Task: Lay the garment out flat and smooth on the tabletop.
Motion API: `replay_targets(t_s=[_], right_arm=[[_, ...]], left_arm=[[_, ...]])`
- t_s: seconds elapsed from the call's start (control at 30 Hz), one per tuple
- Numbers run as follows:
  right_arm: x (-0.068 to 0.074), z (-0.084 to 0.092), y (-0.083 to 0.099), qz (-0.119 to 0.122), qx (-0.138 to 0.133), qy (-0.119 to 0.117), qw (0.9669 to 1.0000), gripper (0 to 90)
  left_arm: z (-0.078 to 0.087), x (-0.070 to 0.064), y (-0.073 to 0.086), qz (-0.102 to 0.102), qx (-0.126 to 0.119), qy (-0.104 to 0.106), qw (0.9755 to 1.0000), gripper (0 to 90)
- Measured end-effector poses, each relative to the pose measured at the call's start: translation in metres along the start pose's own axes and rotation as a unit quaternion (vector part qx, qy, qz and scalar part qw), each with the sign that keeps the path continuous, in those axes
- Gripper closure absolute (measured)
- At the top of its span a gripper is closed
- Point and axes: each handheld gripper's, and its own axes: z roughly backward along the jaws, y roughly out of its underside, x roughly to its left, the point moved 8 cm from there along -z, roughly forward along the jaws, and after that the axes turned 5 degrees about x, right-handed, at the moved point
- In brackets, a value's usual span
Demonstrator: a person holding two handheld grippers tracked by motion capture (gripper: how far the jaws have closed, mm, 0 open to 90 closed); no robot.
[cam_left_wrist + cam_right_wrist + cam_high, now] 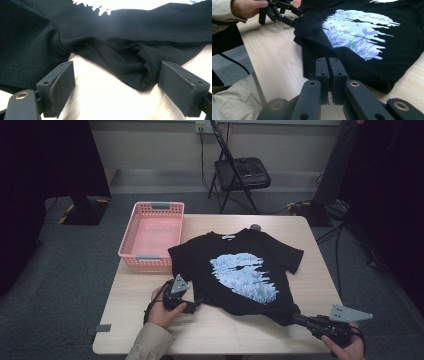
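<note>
Nearest, at the front right of the desk (145,320): right gripper (296,318), fingers (322,67) pressed flat together, tips at the near right hem corner of the shirt (240,270). Cannot tell whether a thin edge of cloth is pinched there or the tips merely touch it.

A little farther in, front left: left gripper (192,306), fingers (62,82) spread wide and holding nothing. Level with the desk and aimed at the near left hem, with a bunched fold of black cloth (140,72) lying between them, close against one finger and clear of the other.

Across the middle of the desk: shirt spread print up, collar toward the far edge, sleeves out to both sides, near hem rumpled.

Probably the step in hand: taking both hem corners for a fold or a lift. To do it well:
- Slide the left fingers forward along the desk until the fold sits deep between them, then close on both layers, not just the lip.
- Check the right grip with a gentle pull before any lift, and regrip deeper if the corner slips.
- Raise both corners together and evenly, to keep the print from skewing.

Farther off, at the far left corner: pink basket (129,237), touching the shirt's sleeve. Beyond the desk: folding chair (242,172).
</note>
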Motion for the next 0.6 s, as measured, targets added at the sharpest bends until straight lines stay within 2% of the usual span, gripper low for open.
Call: replay_targets(t_s=[0.6], right_arm=[[0.012, 0.019, 0.011, -0.004, -0.009, 0.005, 0.9999, 86.8]], left_arm=[[0.000, 0.000, 0.000, -0.001, 0.000, 0.002, 1.0000, 14.0]])
